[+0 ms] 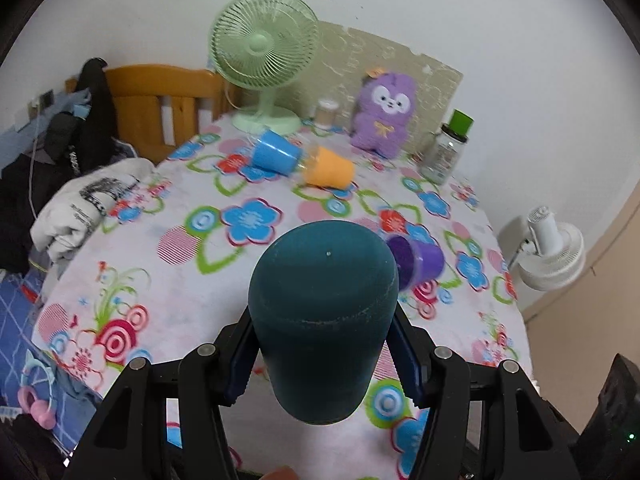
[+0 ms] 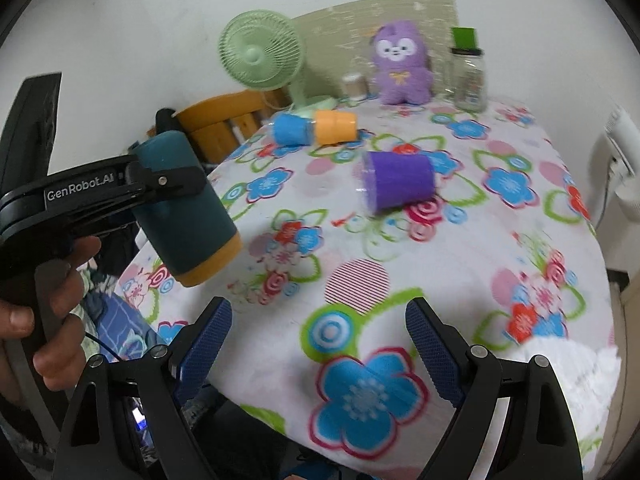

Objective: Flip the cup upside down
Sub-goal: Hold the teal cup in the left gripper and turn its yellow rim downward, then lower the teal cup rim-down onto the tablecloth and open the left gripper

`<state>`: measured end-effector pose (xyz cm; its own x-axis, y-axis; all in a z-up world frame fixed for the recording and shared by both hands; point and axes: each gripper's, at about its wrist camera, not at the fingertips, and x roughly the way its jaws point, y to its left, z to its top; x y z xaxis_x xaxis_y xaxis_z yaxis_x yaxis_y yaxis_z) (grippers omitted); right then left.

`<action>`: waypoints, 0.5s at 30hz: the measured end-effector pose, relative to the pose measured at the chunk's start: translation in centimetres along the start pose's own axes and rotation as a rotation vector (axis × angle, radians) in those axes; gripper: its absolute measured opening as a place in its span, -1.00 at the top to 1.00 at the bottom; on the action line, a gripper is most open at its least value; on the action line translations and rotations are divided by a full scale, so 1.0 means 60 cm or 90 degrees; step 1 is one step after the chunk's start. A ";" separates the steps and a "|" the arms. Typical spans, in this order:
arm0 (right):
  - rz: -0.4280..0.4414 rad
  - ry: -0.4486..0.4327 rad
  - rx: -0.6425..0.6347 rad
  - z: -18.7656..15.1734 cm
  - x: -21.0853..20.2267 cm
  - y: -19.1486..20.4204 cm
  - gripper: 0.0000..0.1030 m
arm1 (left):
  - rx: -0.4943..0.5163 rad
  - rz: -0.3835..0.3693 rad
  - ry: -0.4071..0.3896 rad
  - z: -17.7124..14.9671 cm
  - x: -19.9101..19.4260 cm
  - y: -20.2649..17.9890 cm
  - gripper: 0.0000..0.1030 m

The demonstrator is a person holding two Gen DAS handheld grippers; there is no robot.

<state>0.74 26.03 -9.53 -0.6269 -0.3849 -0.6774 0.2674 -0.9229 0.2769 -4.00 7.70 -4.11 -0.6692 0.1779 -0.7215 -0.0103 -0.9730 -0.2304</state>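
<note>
My left gripper (image 1: 324, 360) is shut on a dark teal cup (image 1: 324, 312) and holds it in the air above the table's near edge. In the right wrist view the teal cup (image 2: 182, 208) is tilted, its yellow rim pointing down and to the right, with the left gripper (image 2: 168, 176) clamped across it. My right gripper (image 2: 318, 344) is open and empty over the near part of the table. A purple cup (image 2: 400, 180) lies on its side mid-table. A blue cup (image 2: 292, 128) and an orange cup (image 2: 336, 126) lie on their sides further back.
The round table has a floral cloth (image 2: 400, 280). At the back stand a green fan (image 2: 260, 56), a purple plush toy (image 2: 402, 64), a glass jar with a green lid (image 2: 468, 76) and a small container (image 2: 354, 86). A wooden chair (image 1: 160, 100) stands left.
</note>
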 end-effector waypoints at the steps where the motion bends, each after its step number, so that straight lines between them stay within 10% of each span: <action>1: 0.000 0.003 -0.003 0.002 0.005 0.004 -0.76 | 0.000 0.004 -0.005 0.000 -0.001 0.004 -0.19; 15: -0.020 0.034 -0.004 0.004 0.036 0.012 -0.76 | -0.017 0.014 -0.004 -0.006 0.031 0.033 -0.19</action>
<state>-0.59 24.55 -10.66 -0.5958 -0.3542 -0.7208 0.2523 -0.9346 0.2507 -4.99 6.14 -6.14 -0.6738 0.1562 -0.7223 0.0241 -0.9723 -0.2327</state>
